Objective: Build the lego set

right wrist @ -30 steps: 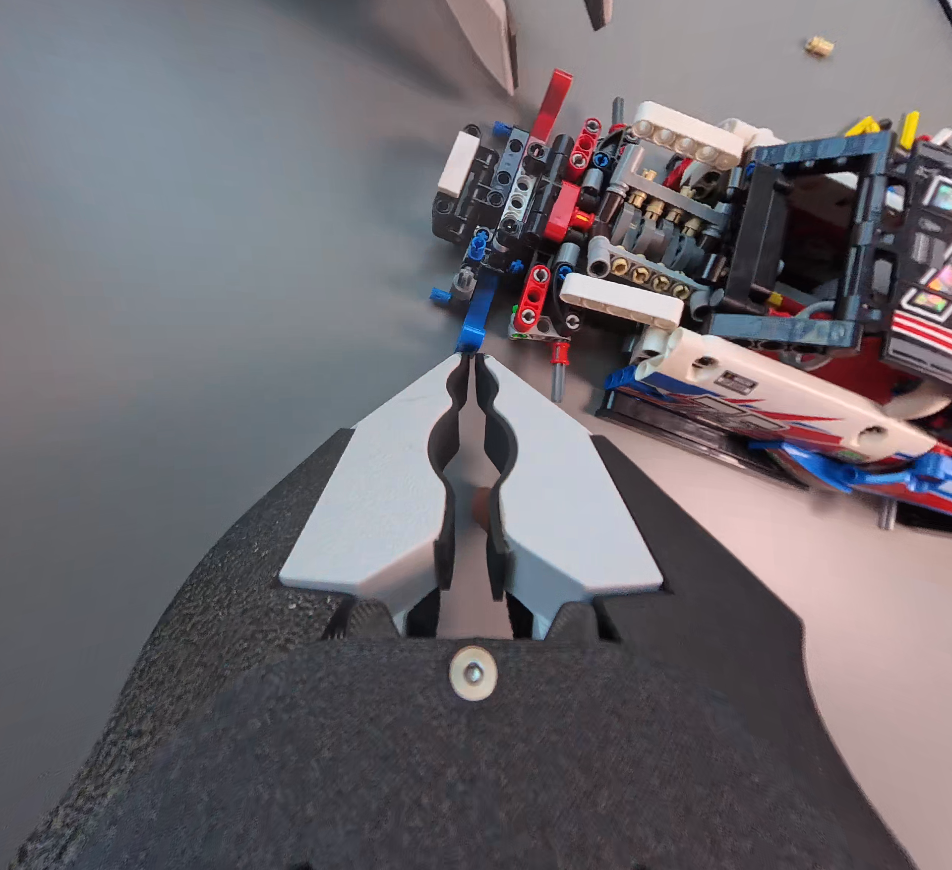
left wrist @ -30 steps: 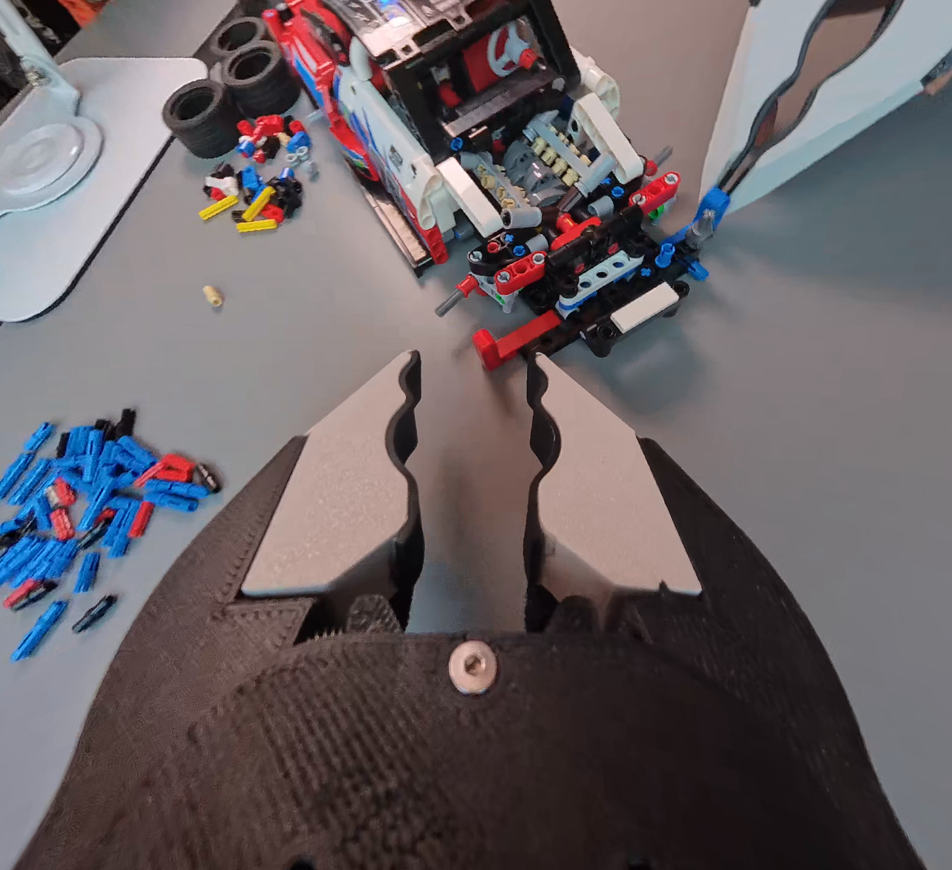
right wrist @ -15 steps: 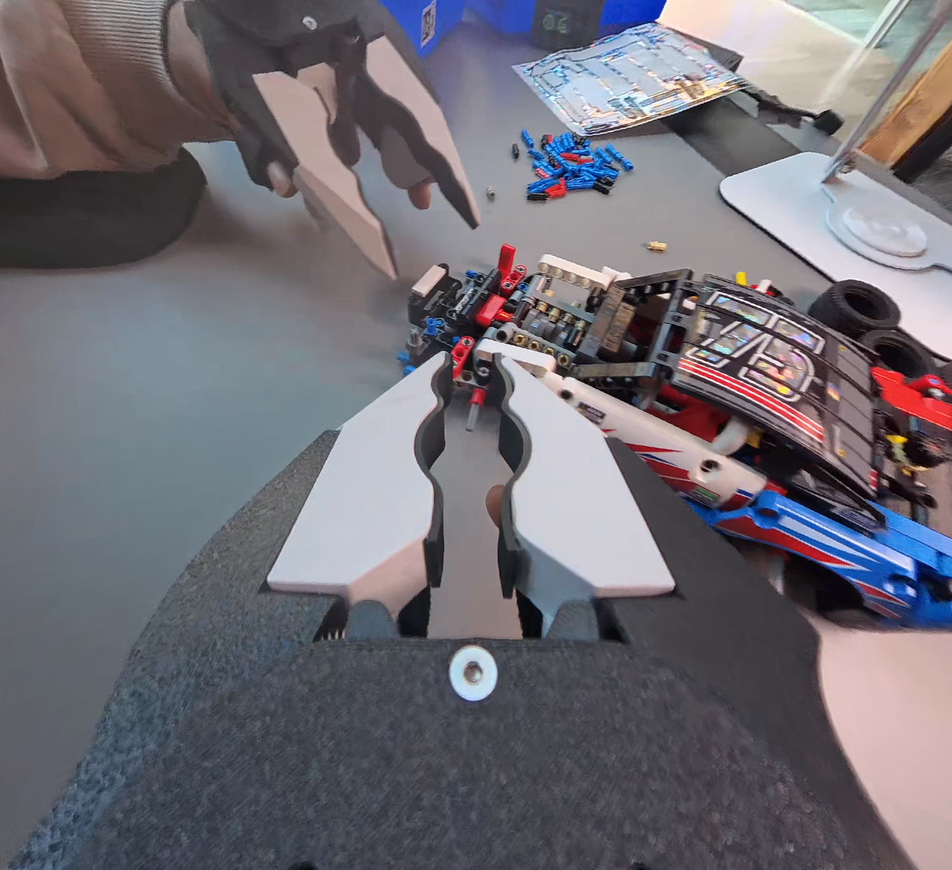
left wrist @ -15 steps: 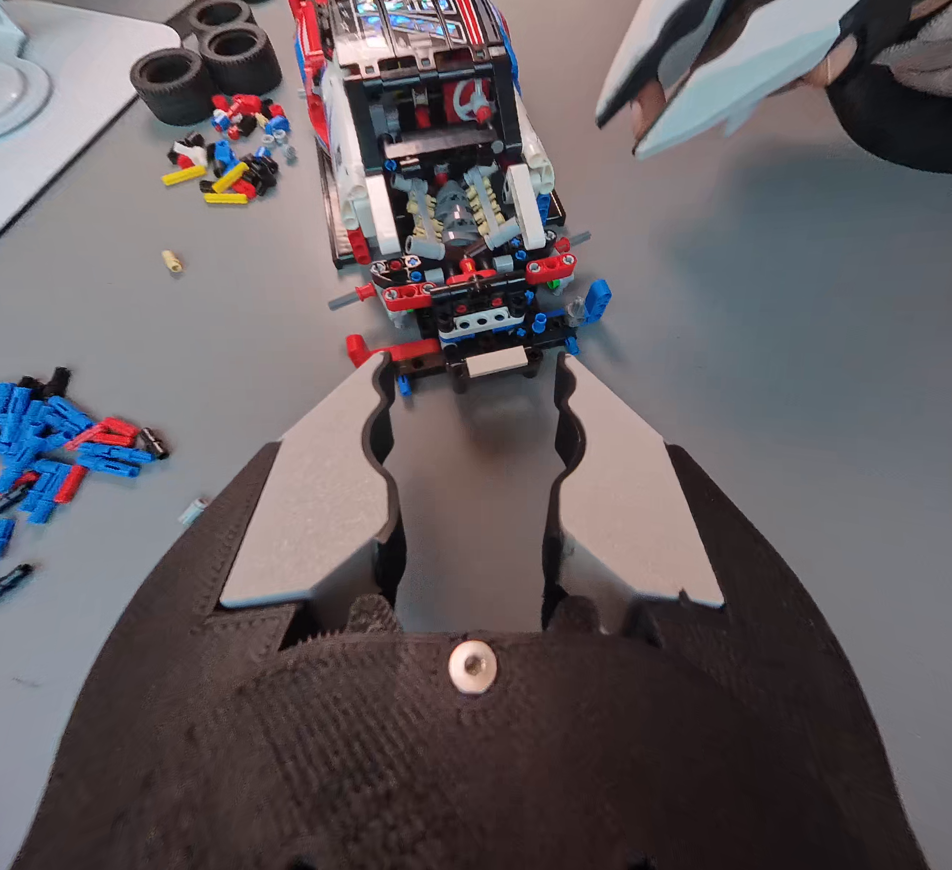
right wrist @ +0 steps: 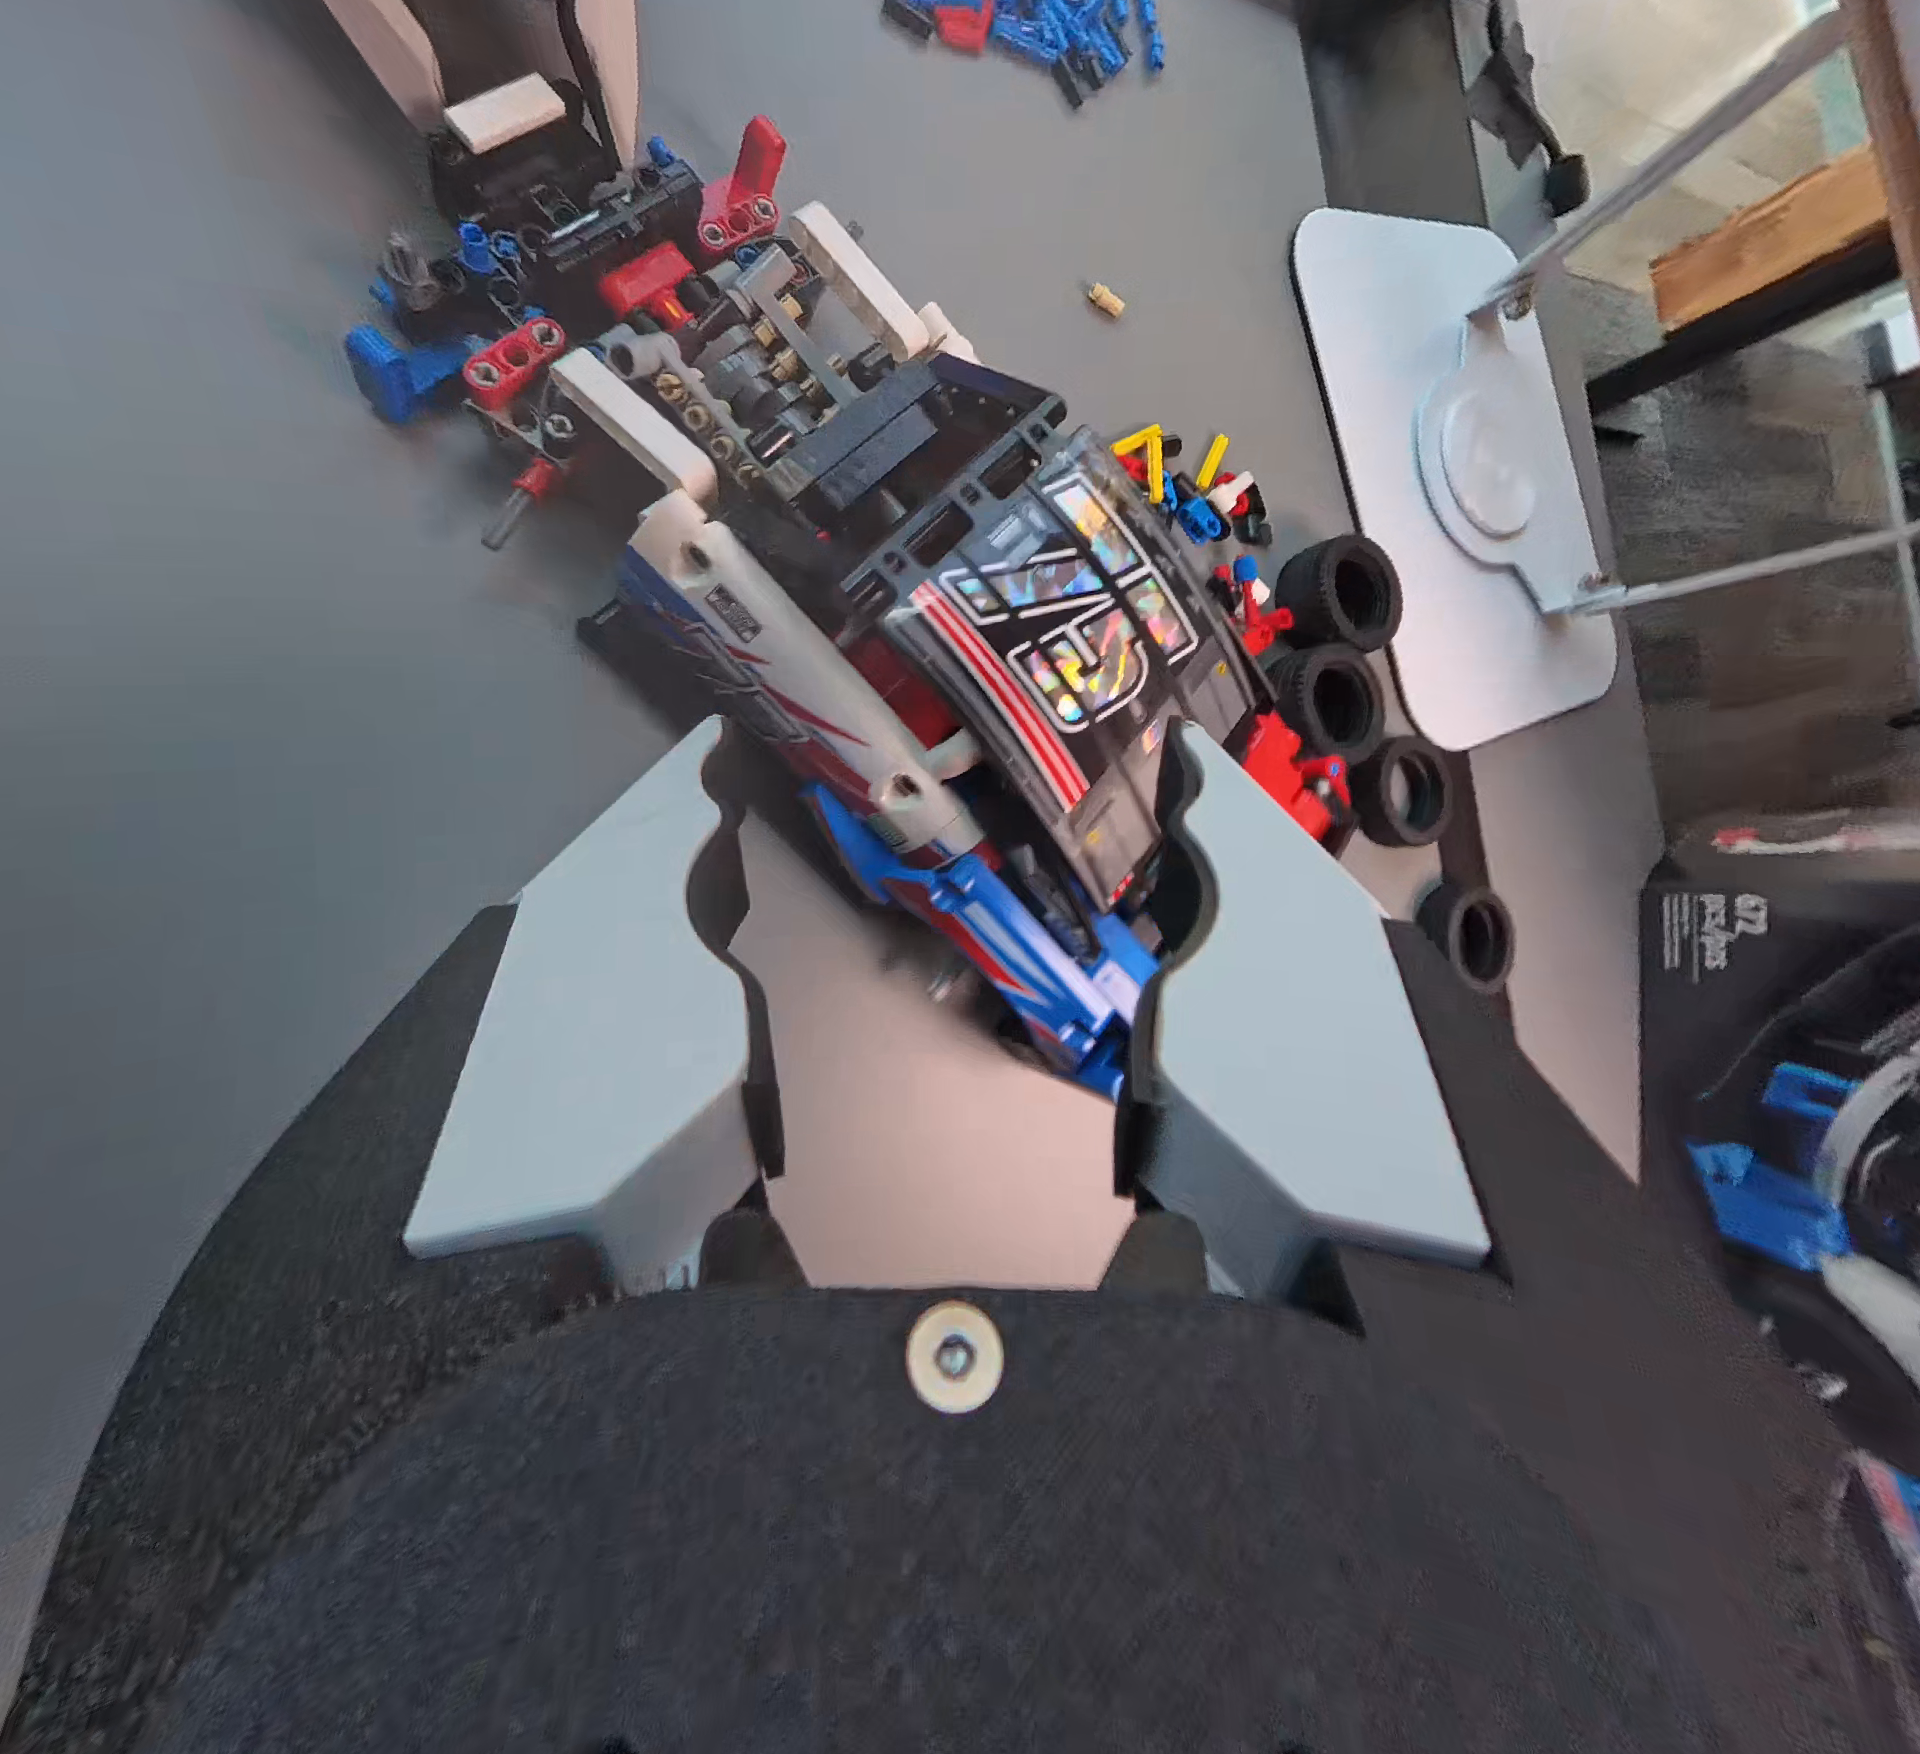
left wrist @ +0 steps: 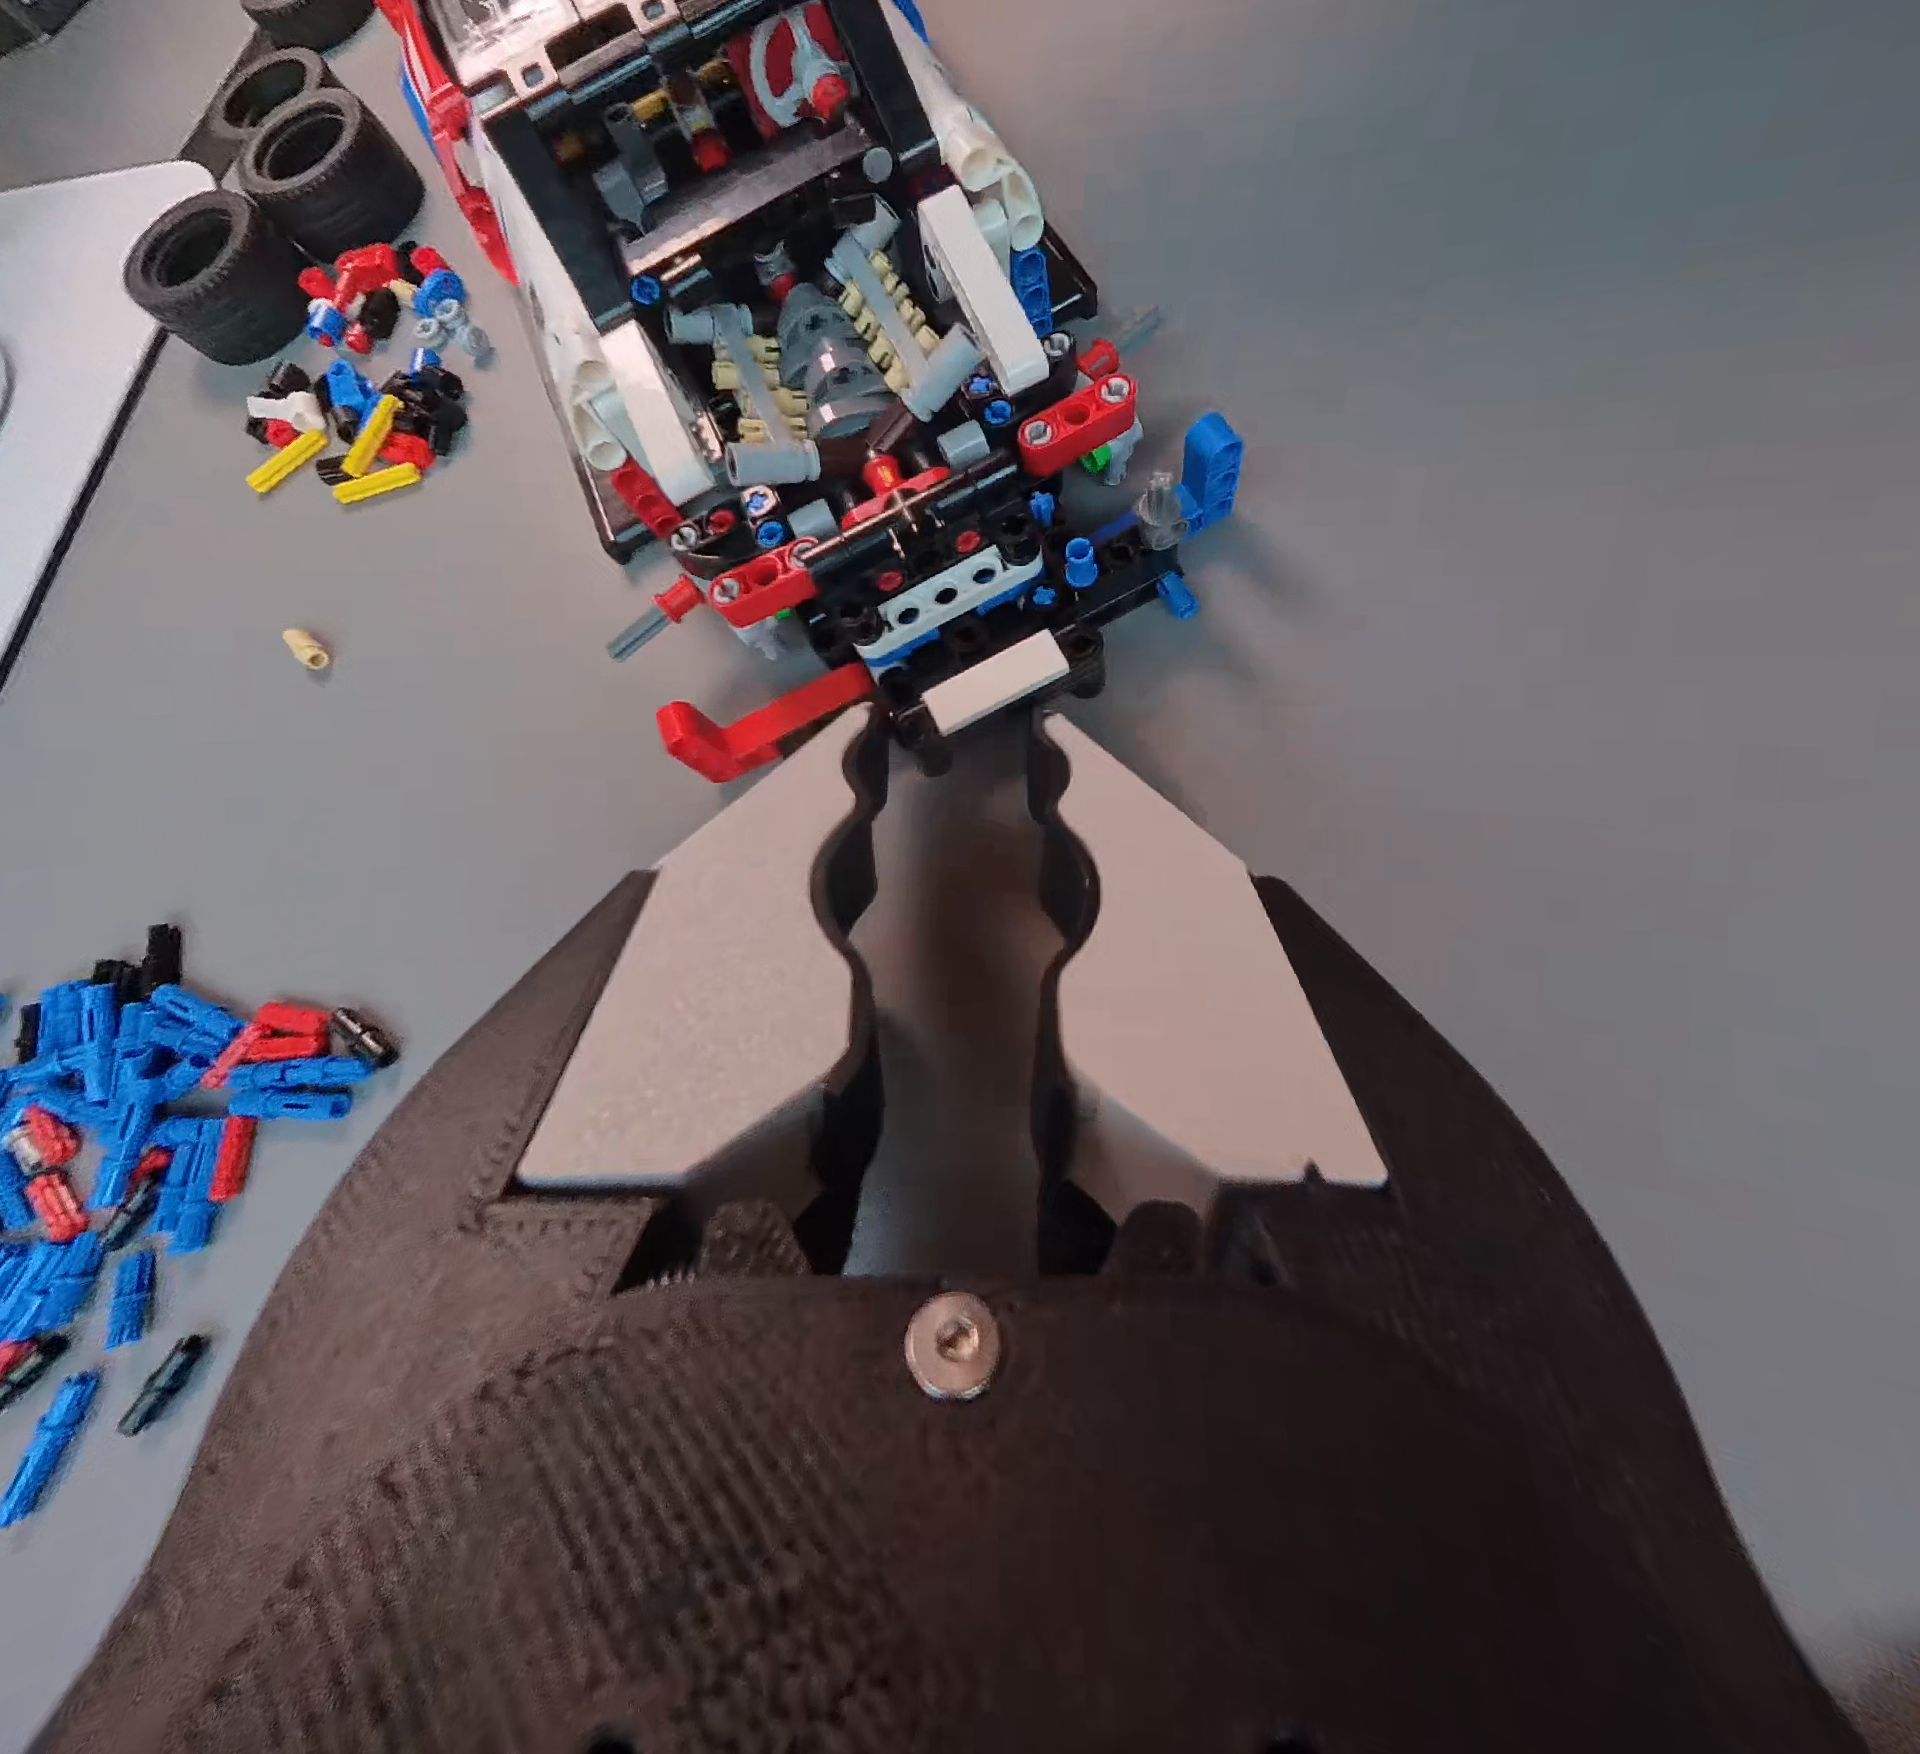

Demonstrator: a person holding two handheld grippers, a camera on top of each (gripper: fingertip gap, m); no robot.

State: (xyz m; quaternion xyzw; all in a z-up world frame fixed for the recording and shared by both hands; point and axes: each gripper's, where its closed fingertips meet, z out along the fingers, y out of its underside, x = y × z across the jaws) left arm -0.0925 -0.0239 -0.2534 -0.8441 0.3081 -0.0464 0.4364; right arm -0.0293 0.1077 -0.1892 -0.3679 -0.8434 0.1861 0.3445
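Both grippers at opposite ends of the lego car point(left wrist: 727, 270) on a grey table point(left wrist: 1507, 561).

Left gripper point(left wrist: 956, 738), fingers clenched on the car's white-tiled end at frame centre; right gripper point(right wrist: 951, 769) spread wide around the tail. Blue pins point(left wrist: 135, 1112) lie lower left, tyres point(left wrist: 312, 177) upper left; a white stand base point(right wrist: 1455, 478) sits at the right.
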